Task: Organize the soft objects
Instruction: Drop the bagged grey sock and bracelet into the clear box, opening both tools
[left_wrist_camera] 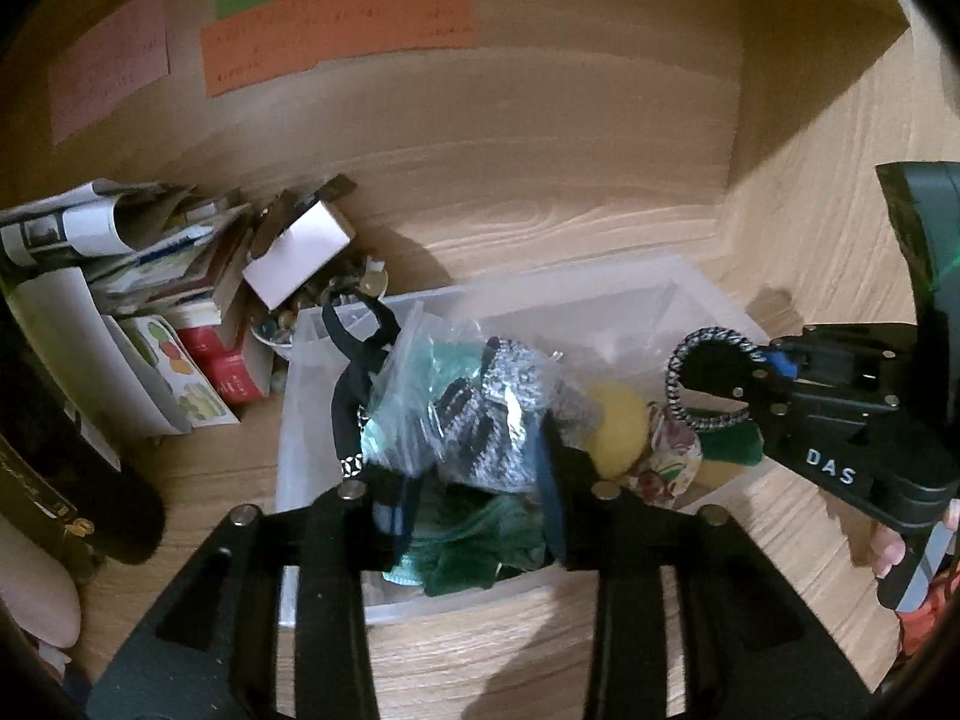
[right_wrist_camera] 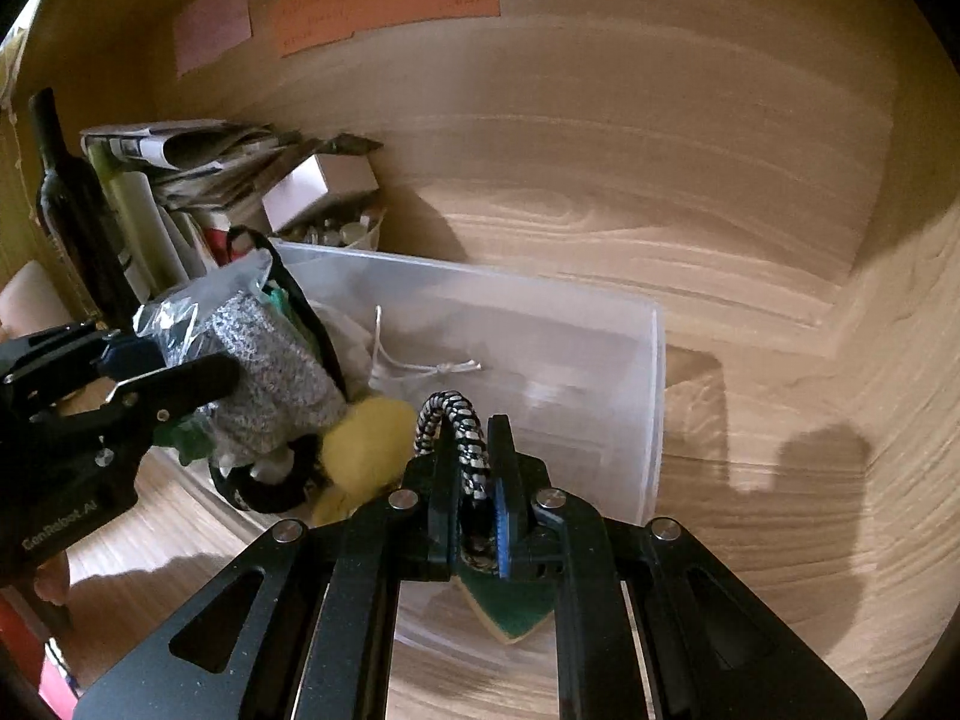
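Note:
A clear plastic bin (left_wrist_camera: 690, 288) (right_wrist_camera: 600, 348) stands on the wooden surface. My left gripper (left_wrist_camera: 474, 480) (right_wrist_camera: 174, 372) is shut on a clear zip bag (left_wrist_camera: 456, 402) (right_wrist_camera: 264, 348) of grey and green knitwear, held over the bin's left part. A black strap (left_wrist_camera: 345, 402) hangs beside the bag. My right gripper (right_wrist_camera: 471, 462) (left_wrist_camera: 750, 372) is shut on a black-and-white braided cord loop (right_wrist_camera: 462, 420) (left_wrist_camera: 708, 342) above the bin's near side. A yellow soft ball (left_wrist_camera: 618, 420) (right_wrist_camera: 366, 444), a floral fabric piece (left_wrist_camera: 672, 462) and a white drawstring pouch (right_wrist_camera: 420, 366) lie in the bin.
A stack of papers and books (left_wrist_camera: 120, 276) (right_wrist_camera: 198, 162), a white box (left_wrist_camera: 300, 252) and a bowl of small trinkets (left_wrist_camera: 288, 324) sit left of the bin. A dark bottle (right_wrist_camera: 66, 204) stands at far left. Coloured paper notes (left_wrist_camera: 336, 30) hang on the back wall.

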A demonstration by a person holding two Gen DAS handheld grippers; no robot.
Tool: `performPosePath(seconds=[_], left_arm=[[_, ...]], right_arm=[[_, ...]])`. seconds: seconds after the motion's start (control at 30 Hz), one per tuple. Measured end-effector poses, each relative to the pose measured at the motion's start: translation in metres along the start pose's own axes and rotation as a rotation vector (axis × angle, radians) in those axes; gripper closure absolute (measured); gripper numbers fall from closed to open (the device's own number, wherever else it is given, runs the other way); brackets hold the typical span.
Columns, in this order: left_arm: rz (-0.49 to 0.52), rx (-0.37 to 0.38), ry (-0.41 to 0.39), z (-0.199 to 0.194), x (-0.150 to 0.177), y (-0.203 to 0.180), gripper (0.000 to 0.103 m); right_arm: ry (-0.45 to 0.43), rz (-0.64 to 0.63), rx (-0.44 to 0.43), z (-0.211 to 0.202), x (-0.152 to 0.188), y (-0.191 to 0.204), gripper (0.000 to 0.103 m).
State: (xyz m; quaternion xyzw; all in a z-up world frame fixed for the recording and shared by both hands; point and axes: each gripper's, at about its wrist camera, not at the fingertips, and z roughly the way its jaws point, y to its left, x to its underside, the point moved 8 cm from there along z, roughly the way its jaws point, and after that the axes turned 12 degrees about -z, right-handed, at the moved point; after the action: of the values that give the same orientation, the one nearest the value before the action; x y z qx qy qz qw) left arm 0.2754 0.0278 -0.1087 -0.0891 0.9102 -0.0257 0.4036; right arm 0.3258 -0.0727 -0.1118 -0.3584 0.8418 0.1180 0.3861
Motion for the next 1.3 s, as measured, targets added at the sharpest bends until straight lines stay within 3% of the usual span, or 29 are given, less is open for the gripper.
performPosePath(seconds=[0.1, 0.17, 0.2, 0.37, 0.4, 0.47, 0.53, 0.6, 0.7, 0.77, 1.0, 1.3], left_arm=[[-0.009, -0.012, 0.003, 0.003, 0.001, 0.004, 0.051], [-0.012, -0.011, -0.001, 0.0, 0.001, 0.005, 0.047], [-0.012, -0.013, -0.005, -0.001, 0.001, 0.005, 0.044], [-0.024, -0.012, -0.044, -0.017, -0.004, 0.008, 0.03], [-0.032, -0.005, -0.052, -0.022, -0.005, 0.008, 0.029], [-0.041, 0.009, -0.058, -0.029, -0.008, 0.009, 0.029], [-0.05, 0.016, -0.065, -0.036, -0.011, 0.01, 0.028], [-0.056, 0.018, -0.075, -0.044, -0.014, 0.012, 0.025], [-0.07, 0.023, -0.101, -0.055, -0.018, 0.014, 0.01], [-0.074, 0.021, -0.122, -0.063, -0.02, 0.015, 0.009], [-0.088, 0.046, -0.189, -0.096, -0.025, 0.014, 0.009], [-0.11, 0.082, -0.298, -0.149, -0.025, 0.014, 0.006]], right_arm=[[0.007, 0.006, -0.006, 0.0, 0.001, -0.001, 0.086], [0.003, 0.011, -0.005, -0.002, 0.002, -0.002, 0.064], [-0.001, 0.013, -0.002, -0.002, 0.002, -0.002, 0.059], [-0.016, 0.014, -0.004, -0.009, 0.001, -0.002, 0.053], [-0.019, 0.016, -0.008, -0.01, 0.001, -0.003, 0.05], [-0.035, 0.025, -0.003, -0.015, 0.0, -0.003, 0.034], [-0.054, 0.027, 0.005, -0.021, -0.002, -0.004, 0.029], [-0.067, 0.024, 0.012, -0.027, -0.004, -0.003, 0.028], [-0.084, 0.014, 0.026, -0.035, -0.009, -0.003, 0.022], [-0.096, 0.007, 0.047, -0.039, -0.01, -0.003, 0.016], [-0.135, 0.007, 0.069, -0.057, -0.011, -0.002, 0.016], [-0.296, 0.01, 0.083, -0.126, -0.02, 0.011, 0.014]])
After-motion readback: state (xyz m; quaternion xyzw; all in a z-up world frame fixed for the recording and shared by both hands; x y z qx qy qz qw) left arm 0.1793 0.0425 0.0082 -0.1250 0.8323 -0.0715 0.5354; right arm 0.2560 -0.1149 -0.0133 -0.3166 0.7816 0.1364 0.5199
